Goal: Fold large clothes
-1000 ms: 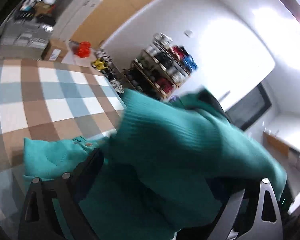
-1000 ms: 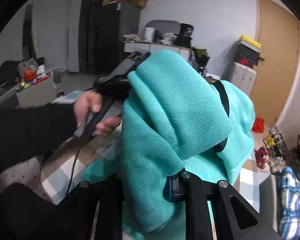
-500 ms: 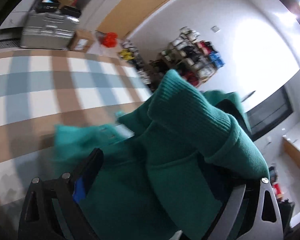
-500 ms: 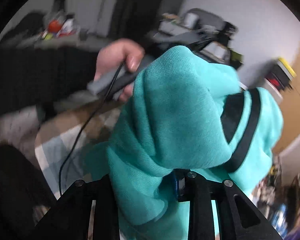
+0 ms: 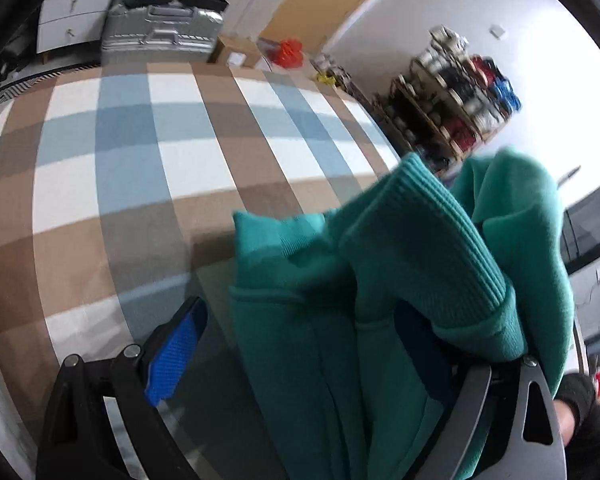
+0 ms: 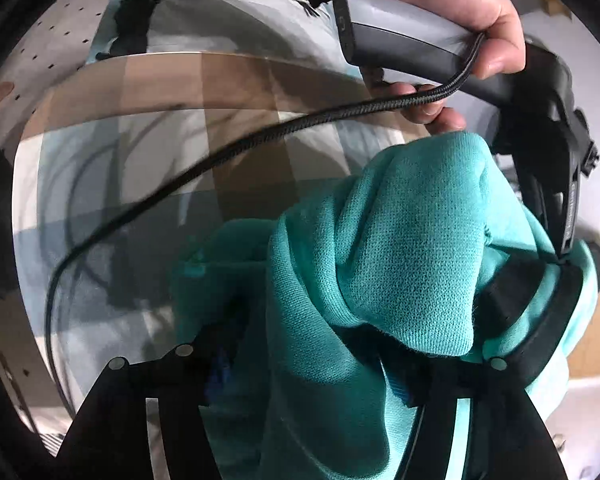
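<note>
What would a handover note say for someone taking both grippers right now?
Left gripper: open; teal sweater is draped over its right finger, blue pad bare.
Right gripper: jaws look open, with sweater bunched between and over them; I cannot confirm a grip.
Sweater is lifted in a heap above the checked cloth.
Done: no neat fold visible.
Left: probably lay it down flat, then fold.

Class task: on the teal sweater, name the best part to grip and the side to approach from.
Grip the ribbed cuff of the teal sweater, coming from the checked cloth side. Its thick rolled edge stands proud of the bunched folds, probably giving the fingers a firm ridge.
</note>
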Motion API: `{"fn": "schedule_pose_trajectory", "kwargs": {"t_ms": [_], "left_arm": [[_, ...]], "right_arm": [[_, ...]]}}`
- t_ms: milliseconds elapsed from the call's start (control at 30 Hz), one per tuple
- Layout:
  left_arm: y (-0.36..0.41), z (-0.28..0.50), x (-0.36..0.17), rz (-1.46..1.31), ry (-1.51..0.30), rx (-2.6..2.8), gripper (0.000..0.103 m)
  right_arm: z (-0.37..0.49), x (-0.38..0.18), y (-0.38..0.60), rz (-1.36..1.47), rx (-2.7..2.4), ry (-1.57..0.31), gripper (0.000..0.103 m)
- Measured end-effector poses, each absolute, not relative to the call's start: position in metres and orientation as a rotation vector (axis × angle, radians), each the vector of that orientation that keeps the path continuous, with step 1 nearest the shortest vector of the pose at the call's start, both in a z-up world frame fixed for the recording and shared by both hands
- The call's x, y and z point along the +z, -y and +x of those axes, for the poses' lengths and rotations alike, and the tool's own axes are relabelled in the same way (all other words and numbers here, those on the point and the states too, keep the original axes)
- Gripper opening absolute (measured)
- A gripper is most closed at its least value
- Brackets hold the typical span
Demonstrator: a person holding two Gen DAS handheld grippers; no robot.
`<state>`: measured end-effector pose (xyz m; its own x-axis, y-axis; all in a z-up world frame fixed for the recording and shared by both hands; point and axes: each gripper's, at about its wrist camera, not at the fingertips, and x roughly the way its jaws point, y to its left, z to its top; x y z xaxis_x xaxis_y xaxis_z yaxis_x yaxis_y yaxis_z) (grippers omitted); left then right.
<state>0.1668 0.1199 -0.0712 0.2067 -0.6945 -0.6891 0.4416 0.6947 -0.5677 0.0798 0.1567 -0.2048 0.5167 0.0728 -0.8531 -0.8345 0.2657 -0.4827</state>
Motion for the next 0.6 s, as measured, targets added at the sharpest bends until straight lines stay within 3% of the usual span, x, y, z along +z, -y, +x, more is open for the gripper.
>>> {"fn": "schedule_pose_trajectory", "kwargs": {"t_ms": [33,133,167,433,600], "left_arm": [[-0.121,0.168,-0.065,-0.295,-1.080,-0.806,0.092],[-0.127,0.167,-0.050,-0.313,-1.033,-0.809,0.092],[-0.131,0.165,-0.043,-0.318,-1.023,-0.806,0.092],[-0.175,0.140,0.017,-0.332,-0.949,-0.643,0.092],[-0.103,0.108,0.039,-0.129,-0.987,-0.746,0.092]], "right_arm": [[0.079,-0.195,-0.154,-1.100,0.733,-0.848,0.072],[0.071,-0.176,-0.152,-1.035,0.753,-0.856,0.099],[0.068,-0.176,-0.153,-1.037,0.748,-0.854,0.103],[0.077,-0.192,-0.167,-0.962,0.695,-0.887,0.103],[0.063,-0.155,-0.160,-0.829,0.661,-0.726,0.103]]}}
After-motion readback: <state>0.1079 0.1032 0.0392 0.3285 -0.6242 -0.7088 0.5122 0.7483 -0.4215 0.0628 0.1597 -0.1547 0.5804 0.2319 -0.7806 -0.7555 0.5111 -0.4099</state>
